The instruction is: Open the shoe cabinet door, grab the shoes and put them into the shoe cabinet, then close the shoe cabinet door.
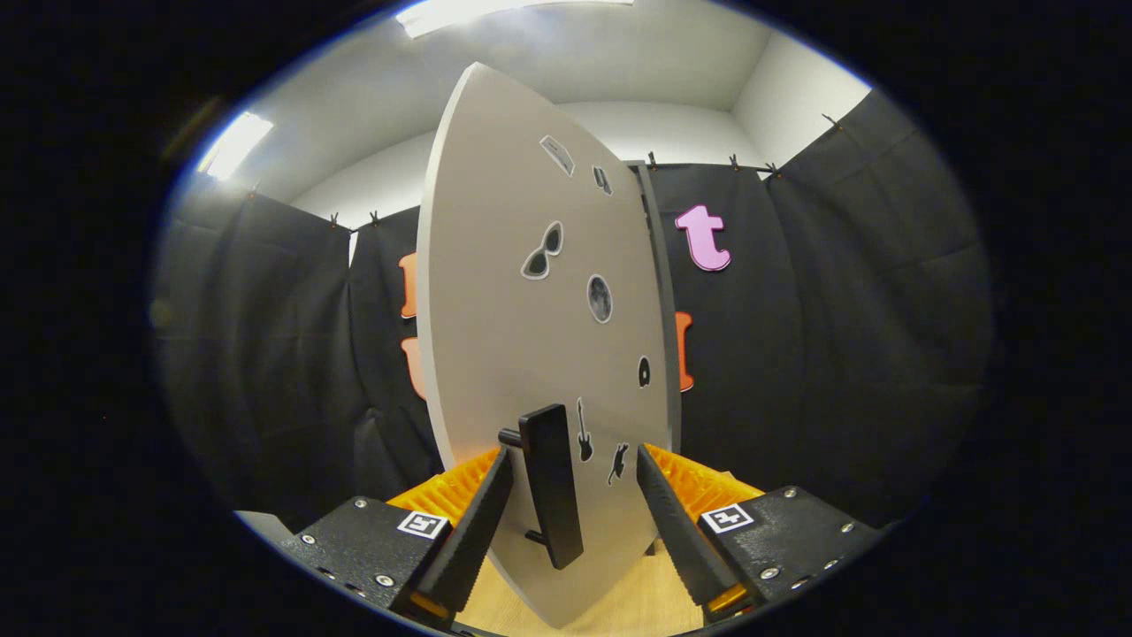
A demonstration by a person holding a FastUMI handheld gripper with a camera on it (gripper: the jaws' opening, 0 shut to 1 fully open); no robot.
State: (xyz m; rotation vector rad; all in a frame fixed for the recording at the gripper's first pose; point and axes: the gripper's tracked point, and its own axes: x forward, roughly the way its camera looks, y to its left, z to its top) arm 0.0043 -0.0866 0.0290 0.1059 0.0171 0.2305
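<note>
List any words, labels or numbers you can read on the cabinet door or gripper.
No readable words or numbers.
On the cabinet door: picture stickers only, such as sunglasses; top sticker too small to read.
On the gripper, open, fingers either side of the handle: square coded markers, no words.

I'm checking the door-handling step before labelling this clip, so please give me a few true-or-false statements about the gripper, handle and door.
1. The black handle stands between the fingers of the gripper. True.
2. Both fingers press on the handle. False: a gap shows on the right side.
3. The cabinet door carries small stickers. True.
4. A shoe is held in the gripper. False: only the handle lies between its fingers.
</note>
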